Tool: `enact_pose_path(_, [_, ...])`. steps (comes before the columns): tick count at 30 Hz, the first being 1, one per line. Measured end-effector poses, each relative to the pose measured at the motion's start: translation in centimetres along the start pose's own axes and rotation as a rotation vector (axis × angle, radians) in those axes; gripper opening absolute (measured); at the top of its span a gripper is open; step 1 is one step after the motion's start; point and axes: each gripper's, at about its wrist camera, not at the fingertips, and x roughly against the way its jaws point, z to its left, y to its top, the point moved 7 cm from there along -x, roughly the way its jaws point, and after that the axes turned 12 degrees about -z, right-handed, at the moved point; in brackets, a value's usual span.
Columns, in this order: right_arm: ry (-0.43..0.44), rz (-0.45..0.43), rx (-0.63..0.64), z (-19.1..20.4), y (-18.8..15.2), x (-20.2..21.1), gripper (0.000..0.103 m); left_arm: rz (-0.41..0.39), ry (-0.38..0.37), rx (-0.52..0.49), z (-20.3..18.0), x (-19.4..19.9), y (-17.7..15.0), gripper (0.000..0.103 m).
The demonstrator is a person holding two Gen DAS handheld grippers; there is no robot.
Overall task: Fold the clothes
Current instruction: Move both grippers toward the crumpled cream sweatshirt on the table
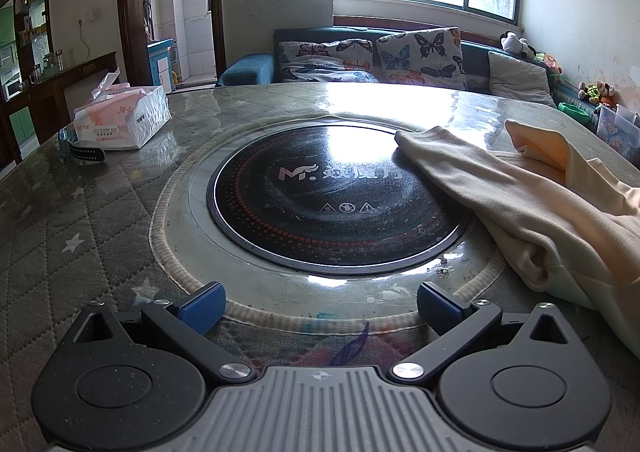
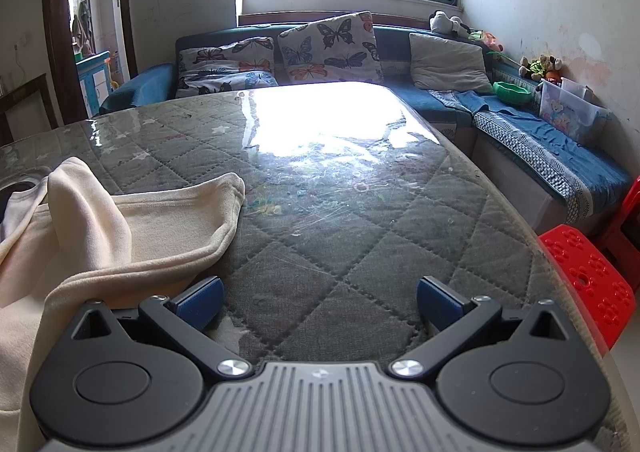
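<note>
A cream garment (image 1: 532, 204) lies crumpled on the right side of the table, one sleeve reaching over the edge of a round black cooktop (image 1: 320, 192). My left gripper (image 1: 320, 306) is open and empty, low over the table near the cooktop's front rim, left of the garment. In the right wrist view the same garment (image 2: 120, 228) lies at the left. My right gripper (image 2: 320, 302) is open and empty, over bare quilted table cover, its left fingertip (image 2: 202, 302) close to the garment's hem.
A tissue box (image 1: 124, 118) and a black wristwatch (image 1: 82, 152) sit at the table's far left. A sofa with butterfly cushions (image 2: 328, 48) runs behind the table. A red plastic stool (image 2: 588, 280) stands by the table's right edge (image 2: 560, 252).
</note>
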Motion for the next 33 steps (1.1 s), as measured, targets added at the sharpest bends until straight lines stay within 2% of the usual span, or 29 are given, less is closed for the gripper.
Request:
enact_pose_path(13, [0.026,0.016,-0.008,-0.2,-1.1,2.0,0.103,0.033,0.052,0.014,-0.4,0.1,0.2,0.103])
enact_pose_path(22, [0.051,-0.008,0.004,-0.3,-0.6,5.7,0.103,0.062,0.019,0.024,-2.3,1.2,0.3,0.103])
enact_pose_path(33, [0.142,-0.032,0.004,3.3,-0.4,10.0,0.103,0.060,-0.052,0.018,-5.8,2.7,1.1,0.103])
